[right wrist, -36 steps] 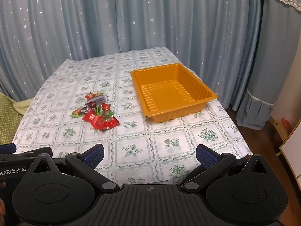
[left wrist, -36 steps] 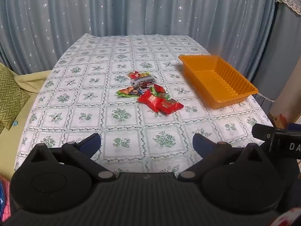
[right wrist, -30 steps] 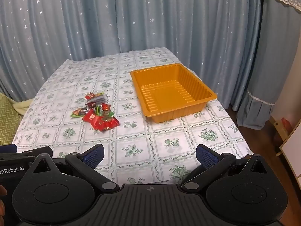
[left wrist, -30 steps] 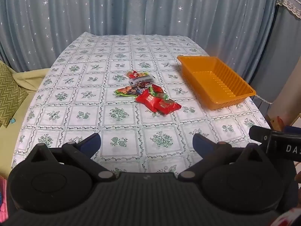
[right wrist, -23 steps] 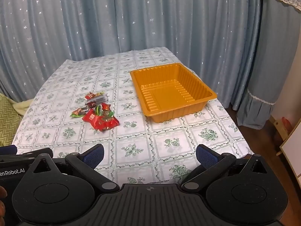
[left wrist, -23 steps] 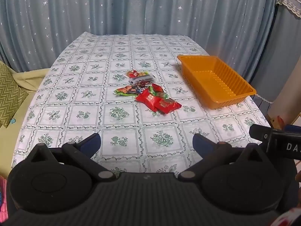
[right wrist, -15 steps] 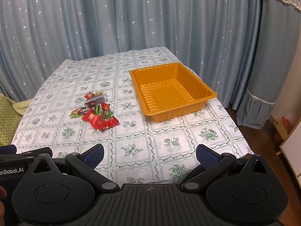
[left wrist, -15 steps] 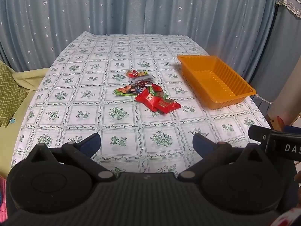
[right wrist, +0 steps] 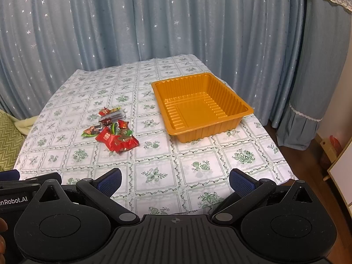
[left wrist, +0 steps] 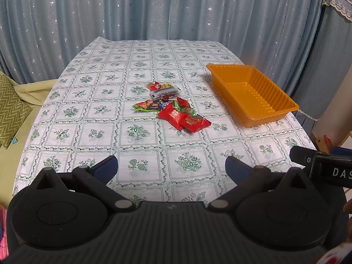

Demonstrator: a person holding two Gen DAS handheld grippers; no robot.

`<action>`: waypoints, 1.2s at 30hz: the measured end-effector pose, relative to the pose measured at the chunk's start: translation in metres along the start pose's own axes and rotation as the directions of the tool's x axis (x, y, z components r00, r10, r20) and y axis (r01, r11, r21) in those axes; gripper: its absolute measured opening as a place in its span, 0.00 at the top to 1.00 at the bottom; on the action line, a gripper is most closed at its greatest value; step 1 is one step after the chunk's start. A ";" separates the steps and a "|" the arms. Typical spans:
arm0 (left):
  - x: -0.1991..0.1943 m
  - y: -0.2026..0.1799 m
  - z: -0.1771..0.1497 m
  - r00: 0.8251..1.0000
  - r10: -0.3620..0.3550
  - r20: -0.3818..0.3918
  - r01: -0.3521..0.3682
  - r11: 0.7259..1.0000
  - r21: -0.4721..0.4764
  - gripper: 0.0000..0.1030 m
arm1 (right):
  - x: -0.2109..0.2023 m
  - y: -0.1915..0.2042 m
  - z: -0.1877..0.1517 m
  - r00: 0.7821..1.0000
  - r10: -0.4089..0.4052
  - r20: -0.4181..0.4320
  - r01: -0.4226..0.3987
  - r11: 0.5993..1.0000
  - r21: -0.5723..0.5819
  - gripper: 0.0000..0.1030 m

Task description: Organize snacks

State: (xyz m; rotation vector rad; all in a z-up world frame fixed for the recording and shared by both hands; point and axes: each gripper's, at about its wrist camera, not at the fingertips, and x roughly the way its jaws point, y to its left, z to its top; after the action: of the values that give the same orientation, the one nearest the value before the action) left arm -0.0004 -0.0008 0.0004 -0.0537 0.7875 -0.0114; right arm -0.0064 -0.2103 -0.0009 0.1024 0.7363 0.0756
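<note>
Both grippers hover over the near edge of the table [left wrist: 88,129], neither touching anything. Left gripper [left wrist: 171,168]: jaws spread wide, nothing between the blue pads [left wrist: 106,168]. Right gripper [right wrist: 175,181]: same, jaws wide apart, empty; its black body also pokes into the left wrist view at the right edge [left wrist: 325,167]. Snack pile [left wrist: 171,107] sits mid-table on the green floral tablecloth [left wrist: 136,132], a loose cluster of small wrapped packets. Nearest are two red packets [left wrist: 183,118] overlapping each other; behind them a green wrapper [left wrist: 144,106], a small red candy [left wrist: 183,102], a clear/silver packet [left wrist: 164,92] and a red-and-yellow one [left wrist: 159,85] at the far end. From the right wrist view the same pile [right wrist: 112,129] lies left of centre, well apart from the tray. Orange plastic tray [right wrist: 201,106] with ribbed walls stands on the right side of the table, near the right edge, with no snacks in it; in the left wrist view it shows as [left wrist: 250,94], to the right of the pile with a bare strip of cloth between. Blue star-print curtain [right wrist: 176,22] behind the table. Green zigzag cushion [left wrist: 11,107] on a yellow-green surface left of the table.
</note>
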 end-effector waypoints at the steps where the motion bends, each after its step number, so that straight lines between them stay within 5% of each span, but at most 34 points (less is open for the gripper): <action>1: 0.000 0.000 0.000 1.000 0.000 0.001 0.000 1.000 0.000 0.00 | 0.000 0.000 0.000 1.000 0.000 0.000 0.000 1.000 0.000 0.00; 36: 0.000 -0.001 0.000 1.000 -0.004 -0.002 0.004 1.000 -0.003 0.00 | 0.000 -0.003 0.002 1.000 0.001 0.000 -0.001 1.000 0.009 0.00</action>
State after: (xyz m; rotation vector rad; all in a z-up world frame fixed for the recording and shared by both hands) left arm -0.0003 -0.0016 0.0003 -0.0577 0.7892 -0.0144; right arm -0.0051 -0.2138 -0.0003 0.1116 0.7371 0.0728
